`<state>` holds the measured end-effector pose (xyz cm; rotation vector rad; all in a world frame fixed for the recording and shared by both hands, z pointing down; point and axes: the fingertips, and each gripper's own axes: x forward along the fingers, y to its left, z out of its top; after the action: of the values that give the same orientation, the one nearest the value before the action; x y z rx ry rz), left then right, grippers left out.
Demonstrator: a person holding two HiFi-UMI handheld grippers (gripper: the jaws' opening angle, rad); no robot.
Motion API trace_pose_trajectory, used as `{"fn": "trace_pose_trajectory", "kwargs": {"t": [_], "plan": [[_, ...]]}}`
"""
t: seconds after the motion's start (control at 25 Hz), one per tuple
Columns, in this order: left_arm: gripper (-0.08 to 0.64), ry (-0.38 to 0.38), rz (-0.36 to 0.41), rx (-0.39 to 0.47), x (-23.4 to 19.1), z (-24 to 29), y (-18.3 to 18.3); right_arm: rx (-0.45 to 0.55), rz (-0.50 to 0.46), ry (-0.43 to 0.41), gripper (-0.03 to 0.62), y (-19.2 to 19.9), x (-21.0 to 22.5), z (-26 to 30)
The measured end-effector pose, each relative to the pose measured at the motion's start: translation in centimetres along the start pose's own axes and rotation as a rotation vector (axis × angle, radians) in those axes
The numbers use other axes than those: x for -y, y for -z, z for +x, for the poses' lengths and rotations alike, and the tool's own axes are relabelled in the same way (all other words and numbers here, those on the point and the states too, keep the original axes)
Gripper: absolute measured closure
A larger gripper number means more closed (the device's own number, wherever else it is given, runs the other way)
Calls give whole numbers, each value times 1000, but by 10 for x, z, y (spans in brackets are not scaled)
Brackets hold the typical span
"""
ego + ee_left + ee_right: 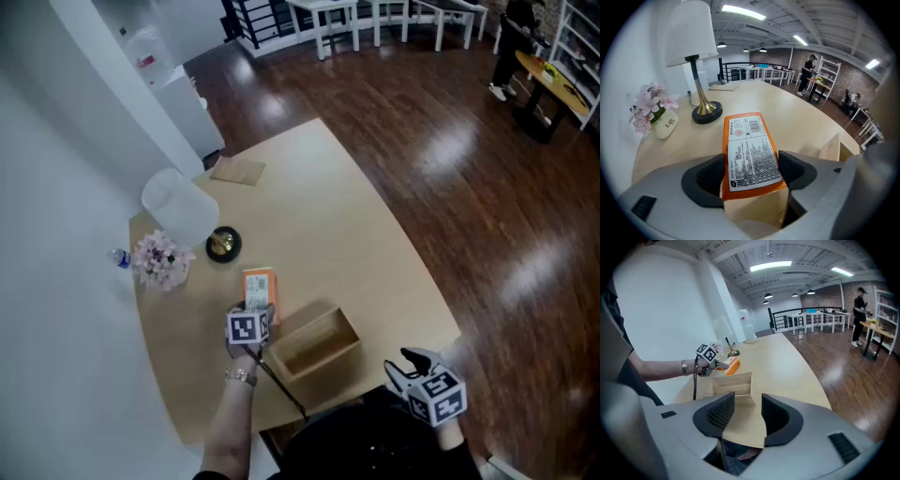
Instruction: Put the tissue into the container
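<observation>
An orange tissue pack (258, 284) (750, 150) lies flat on the pale wooden table (319, 206), just left of an open wooden box container (323, 354) (832, 147). My left gripper (258, 302) (752, 168) is open and straddles the pack's near end, with its dark pads close beside the long edges. My right gripper (411, 364) (743, 411) stands open and empty near the table's front edge, on the near side of the box (733, 383). The right gripper view also shows the left gripper (708, 355) over the pack (730, 365).
A white-shaded lamp (180, 208) (691, 33) with a brass base, a pot of pink flowers (161, 261) (651, 112) and a small bottle (119, 258) stand at the table's left side. A brown sheet (239, 171) lies at the far end. A person stands far back (807, 70).
</observation>
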<state>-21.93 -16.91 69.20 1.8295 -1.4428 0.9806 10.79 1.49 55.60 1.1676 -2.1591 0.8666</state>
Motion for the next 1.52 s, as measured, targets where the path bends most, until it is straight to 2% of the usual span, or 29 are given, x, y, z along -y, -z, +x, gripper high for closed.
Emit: {"fn": "trace_pose_trajectory", "kwargs": {"t": [0.16,0.32,0.44,0.52,0.68,0.76,0.88,0.96,1.12,1.28,1.36,1.44,1.52], "plan": [[270,12,42,46,-16,-9,-4,3,24,5,417,0,-3,5],[296,31,82,96,-27,-27,-1,15,27,13,417,-3,-5,6],[298,44,116,180,-31,-67,-9,22,22,13,417,-9,-7,7],[298,86,198,240,-17,-102,-18,16,15,8,417,-10,-10,9],[299,248,457,288,48,-160,-16,21,6,-9,417,-13,-15,14],[299,336,575,264,82,-168,-2,24,4,-13,417,-16,-17,15],[299,446,710,198,121,-158,23,25,0,-17,417,-17,-19,18],[299,480,778,156,139,-145,37,28,-1,-21,417,-17,-20,19],[298,484,881,68,151,-119,58,33,1,-26,417,-16,-21,18],[296,505,948,-27,156,-97,81,42,11,-24,417,-13,-17,13],[265,497,939,-29,154,-87,85,50,12,-30,417,-14,-16,13],[225,493,836,29,153,-91,73,58,6,-41,417,-17,-18,14],[212,470,673,105,149,-112,49,67,-8,-57,417,-22,-21,14]]}}
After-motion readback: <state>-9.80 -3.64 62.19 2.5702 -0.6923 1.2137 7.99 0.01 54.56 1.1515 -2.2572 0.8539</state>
